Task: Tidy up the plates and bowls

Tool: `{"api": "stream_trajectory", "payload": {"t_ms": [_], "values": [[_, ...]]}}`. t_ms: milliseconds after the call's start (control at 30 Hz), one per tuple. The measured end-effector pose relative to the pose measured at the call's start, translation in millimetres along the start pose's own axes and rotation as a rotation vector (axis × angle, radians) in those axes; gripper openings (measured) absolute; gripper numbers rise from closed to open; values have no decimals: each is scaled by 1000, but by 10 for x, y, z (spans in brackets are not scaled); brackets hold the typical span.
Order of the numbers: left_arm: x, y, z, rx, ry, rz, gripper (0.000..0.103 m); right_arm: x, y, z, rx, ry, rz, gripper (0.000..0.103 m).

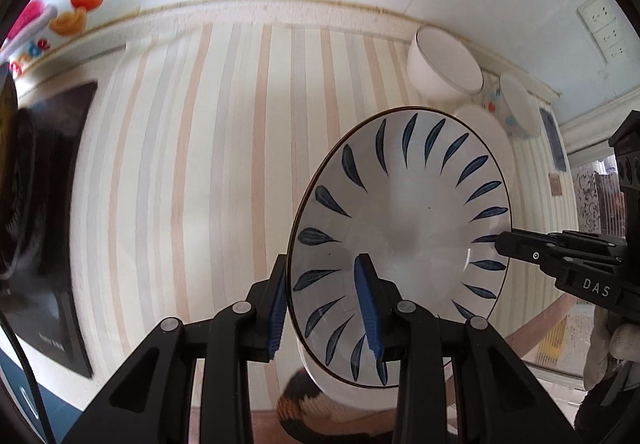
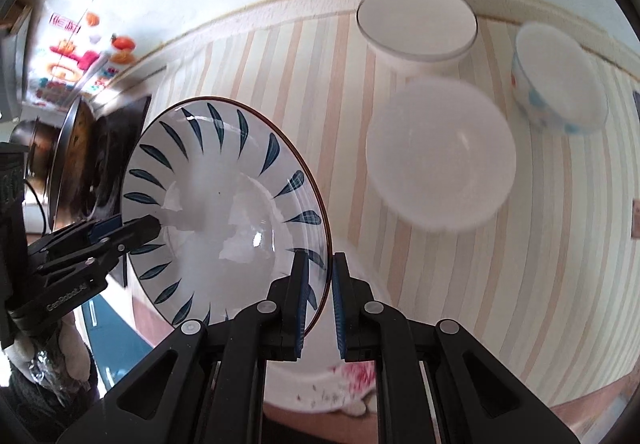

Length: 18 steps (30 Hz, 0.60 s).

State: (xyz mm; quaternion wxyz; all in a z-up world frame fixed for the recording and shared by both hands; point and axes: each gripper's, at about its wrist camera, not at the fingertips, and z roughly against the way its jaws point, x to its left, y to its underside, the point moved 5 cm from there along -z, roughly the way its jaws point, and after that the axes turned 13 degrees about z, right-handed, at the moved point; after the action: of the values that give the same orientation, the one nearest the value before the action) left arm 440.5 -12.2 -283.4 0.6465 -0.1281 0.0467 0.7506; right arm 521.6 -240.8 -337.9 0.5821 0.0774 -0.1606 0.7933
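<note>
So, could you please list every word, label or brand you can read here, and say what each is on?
"DAS": right gripper, on its body.
"GenRobot.AI": left gripper, on its body.
"nde", red letters cut off by the frame edge: wall sticker.
Red characters on the wall poster: too blurred to read.

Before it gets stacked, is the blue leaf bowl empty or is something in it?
Empty: the blue leaf bowl shows only bare, glossy white inside in both views.

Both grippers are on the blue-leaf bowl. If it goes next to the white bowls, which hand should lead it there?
Right, probably. The right gripper clamps the bowl's rim on the side facing the white bowls, with open striped tabletop between. The left gripper holds the opposite rim, farther from them.
</note>
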Motion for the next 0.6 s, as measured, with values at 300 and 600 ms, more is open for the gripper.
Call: {"api": "stream_trajectory", "payload": {"t_ms": [300, 600], "values": [[4, 442, -305, 64, -39, -7, 29, 0, 633, -268, 92, -13, -3, 13], [-88, 512, -473, 65, -67, -2, 29, -37, 873, -520, 142, -18, -6, 13]]}}
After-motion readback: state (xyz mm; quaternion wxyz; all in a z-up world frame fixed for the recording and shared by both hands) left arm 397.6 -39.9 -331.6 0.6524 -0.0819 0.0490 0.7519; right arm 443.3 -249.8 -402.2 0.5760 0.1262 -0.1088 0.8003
